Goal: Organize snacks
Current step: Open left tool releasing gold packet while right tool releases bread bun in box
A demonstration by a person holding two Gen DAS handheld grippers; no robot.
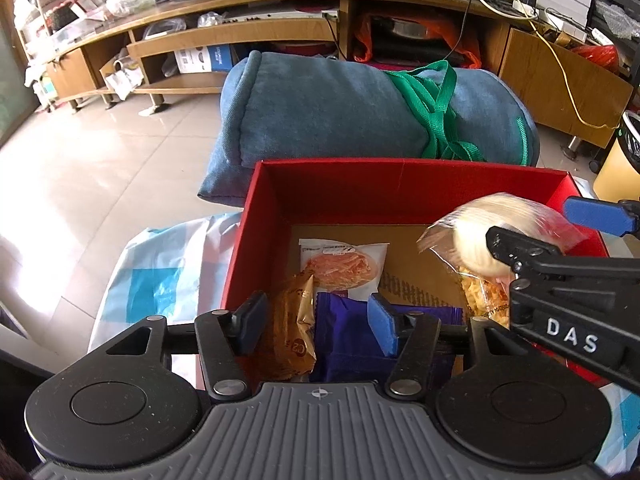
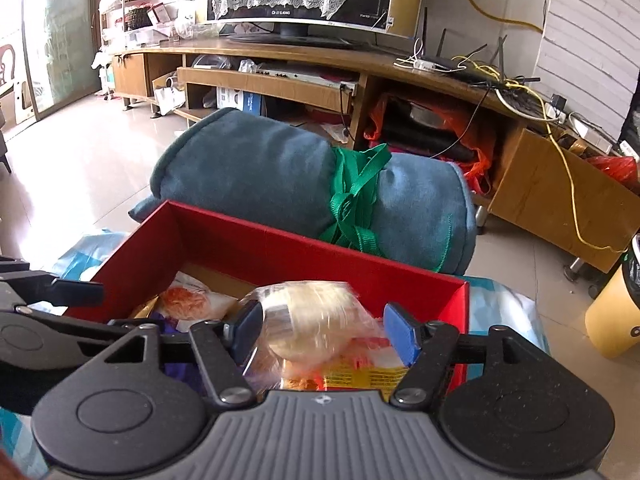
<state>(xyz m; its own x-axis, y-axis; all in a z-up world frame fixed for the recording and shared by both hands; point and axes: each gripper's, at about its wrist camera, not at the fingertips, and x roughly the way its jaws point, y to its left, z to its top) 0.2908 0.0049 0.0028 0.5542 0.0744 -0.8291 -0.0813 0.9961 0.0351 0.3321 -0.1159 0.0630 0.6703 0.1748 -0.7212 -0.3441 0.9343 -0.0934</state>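
The right gripper [image 2: 322, 330] has its jaws spread wide over the red box [image 2: 256, 240], with a blurred pale bun in clear wrap [image 2: 316, 316] between them; whether the pads touch it I cannot tell. The left gripper [image 1: 316, 322] is also wide and holds nothing, above a gold packet [image 1: 290, 320] and a purple packet [image 1: 348, 332] in the box. A white noodle packet [image 1: 344, 266] lies on the box floor. The box rests on a blue-and-white plastic sheet [image 1: 160, 272]. Behind it lie a rolled blue blanket [image 2: 260, 168], tiled floor [image 1: 100, 168] and a wooden TV stand [image 2: 320, 64].
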